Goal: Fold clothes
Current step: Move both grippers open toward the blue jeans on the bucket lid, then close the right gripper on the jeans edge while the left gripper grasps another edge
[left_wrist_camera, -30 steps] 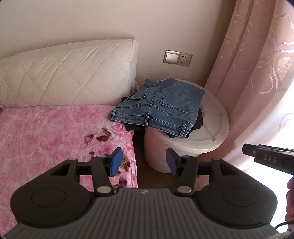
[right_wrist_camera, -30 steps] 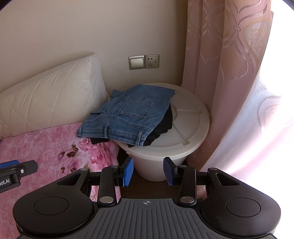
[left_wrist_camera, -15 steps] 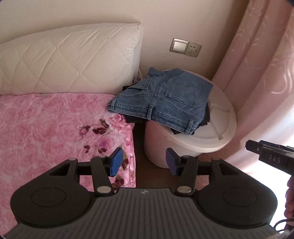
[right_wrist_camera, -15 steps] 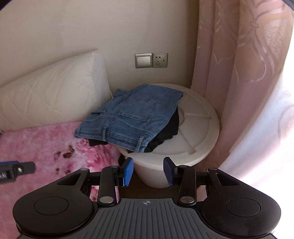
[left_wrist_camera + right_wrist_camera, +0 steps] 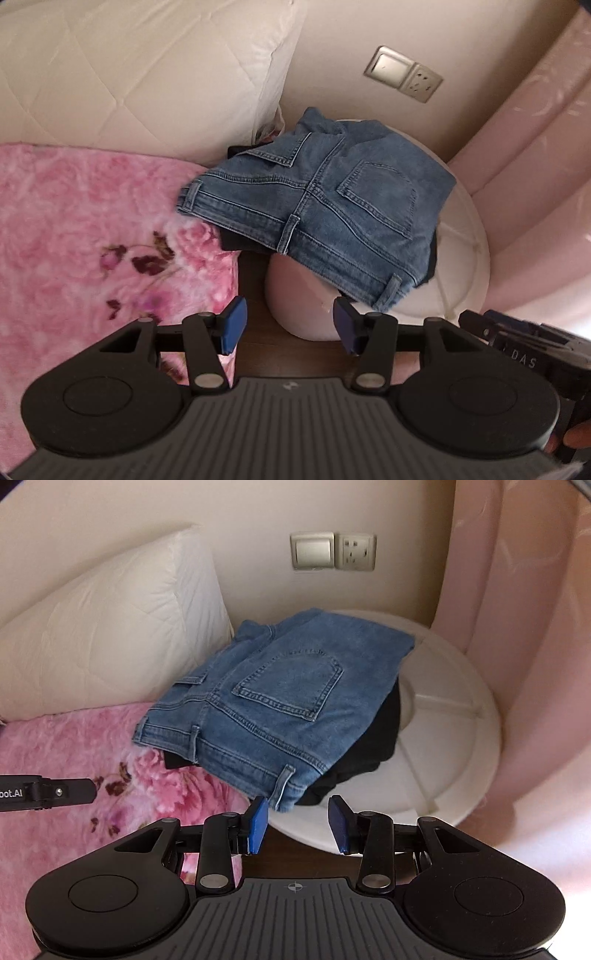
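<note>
Through my left wrist camera, I am holding my left gripper (image 5: 288,326) with its jaws released and nothing between the blue pads (image 5: 232,325), hanging over the dark gap between the bed and a white tub (image 5: 467,258). The folded jeans (image 5: 321,221) are lying on the tub's lid, back pocket up, with one corner overhanging the pink flowered blanket (image 5: 92,236) on the bed; a dark garment (image 5: 240,242) is showing underneath them. A white quilted pillow (image 5: 140,70) is leaning against the wall behind the blanket, a switch and socket plate (image 5: 404,78) is sitting on the wall above the jeans, and a pink curtain (image 5: 535,155) is hanging on the right. My right gripper (image 5: 517,347) is poking in at the right edge, blurred. Through my right wrist camera, I am keeping my right gripper (image 5: 298,821) with its jaws parted and empty, just in front of the near waistband corner of the jeans (image 5: 266,709), not touching it. The jeans are resting on the dark garment (image 5: 369,753) on the tub (image 5: 450,746), partly over the blanket (image 5: 74,753). My left gripper (image 5: 44,794) is reaching in from the left edge, over the blanket.
</note>
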The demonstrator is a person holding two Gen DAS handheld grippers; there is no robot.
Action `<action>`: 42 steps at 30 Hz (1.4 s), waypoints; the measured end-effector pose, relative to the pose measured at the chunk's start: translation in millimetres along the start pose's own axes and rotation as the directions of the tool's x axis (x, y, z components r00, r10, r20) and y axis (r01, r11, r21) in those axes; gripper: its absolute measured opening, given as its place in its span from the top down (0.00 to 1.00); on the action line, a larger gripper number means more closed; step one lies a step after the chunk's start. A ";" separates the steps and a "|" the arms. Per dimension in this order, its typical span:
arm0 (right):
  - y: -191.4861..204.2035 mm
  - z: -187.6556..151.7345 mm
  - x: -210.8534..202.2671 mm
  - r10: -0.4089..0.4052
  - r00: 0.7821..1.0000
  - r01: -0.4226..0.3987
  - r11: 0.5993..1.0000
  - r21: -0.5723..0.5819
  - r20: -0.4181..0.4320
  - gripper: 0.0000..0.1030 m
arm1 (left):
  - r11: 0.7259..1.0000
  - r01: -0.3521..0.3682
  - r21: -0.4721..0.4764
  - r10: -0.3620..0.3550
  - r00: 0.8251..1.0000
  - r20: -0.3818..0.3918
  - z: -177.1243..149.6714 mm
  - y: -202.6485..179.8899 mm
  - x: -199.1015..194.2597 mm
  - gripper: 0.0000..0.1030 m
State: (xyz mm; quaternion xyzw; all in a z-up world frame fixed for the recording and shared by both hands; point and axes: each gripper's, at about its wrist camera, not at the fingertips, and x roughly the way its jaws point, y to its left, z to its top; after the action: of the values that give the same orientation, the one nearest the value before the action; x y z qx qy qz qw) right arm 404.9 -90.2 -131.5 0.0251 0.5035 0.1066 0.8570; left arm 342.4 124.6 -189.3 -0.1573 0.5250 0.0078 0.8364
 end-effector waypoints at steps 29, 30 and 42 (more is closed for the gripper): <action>-73.5 50.2 103.6 0.294 0.956 -0.280 0.890 0.360 0.017 0.80 | 0.970 0.011 -0.242 -0.039 0.993 -0.111 55.1 26.9 137.6 0.56; -79.5 51.5 110.0 0.311 0.950 -0.287 0.869 0.403 0.005 0.80 | 0.965 0.023 -0.262 -0.056 0.991 -0.118 55.3 27.5 141.8 0.56; -98.6 64.2 113.2 0.393 0.918 -0.366 0.780 0.507 0.059 0.79 | 0.767 0.126 -0.629 -0.218 0.974 -0.070 44.0 55.3 178.2 0.55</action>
State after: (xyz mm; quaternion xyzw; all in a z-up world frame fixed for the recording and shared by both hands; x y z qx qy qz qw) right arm 529.4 -158.8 -211.8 0.3481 0.5194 0.1410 0.7676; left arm 451.0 161.9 -342.8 -0.4710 0.5335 0.0922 0.6965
